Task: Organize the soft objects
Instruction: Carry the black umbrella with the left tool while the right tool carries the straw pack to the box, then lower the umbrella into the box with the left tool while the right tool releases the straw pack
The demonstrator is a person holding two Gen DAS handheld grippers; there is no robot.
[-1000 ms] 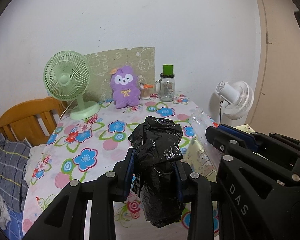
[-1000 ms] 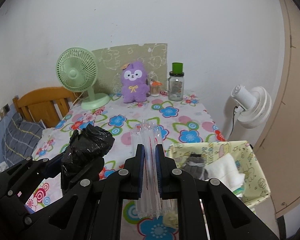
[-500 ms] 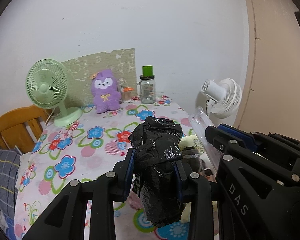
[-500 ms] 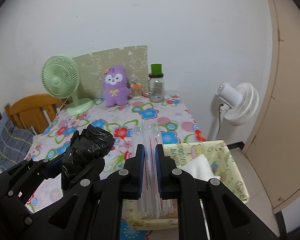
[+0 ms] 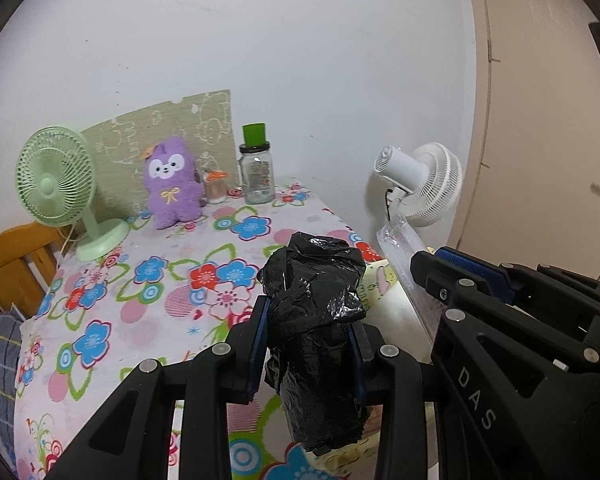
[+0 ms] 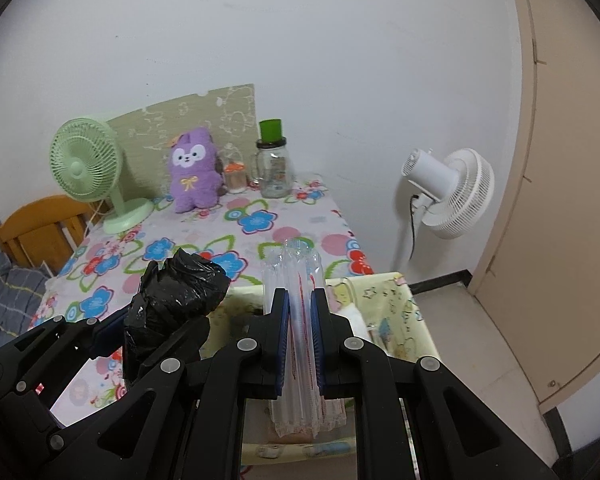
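My left gripper (image 5: pixel 308 320) is shut on a crumpled black plastic bag roll (image 5: pixel 316 320), held upright above the table's right edge. The same black roll (image 6: pixel 172 300) shows at the left of the right wrist view. My right gripper (image 6: pixel 300 312) is shut on a clear packet of wrapped straws (image 6: pixel 296 280), which also shows as a clear strip (image 5: pixel 404 264) in the left wrist view. Below both grippers stands a yellow fabric bin (image 6: pixel 392 292) with cartoon prints, holding white cloth (image 6: pixel 354 314). A purple plush toy (image 5: pixel 172 184) sits at the back of the table.
The table wears a flowered cloth (image 5: pixel 152 280). At its back stand a green desk fan (image 5: pixel 60 184), a glass jar with a green lid (image 5: pixel 256 172) and a small orange-topped jar (image 5: pixel 216 188). A white floor fan (image 6: pixel 448 196) stands right of the table, near a beige door (image 6: pixel 560 160). A wooden chair (image 6: pixel 36 224) is at left.
Both grippers have swung to the right with their loads still held. The table's items have slid left in view, and the yellow bin and white fan have come closer to the middle.
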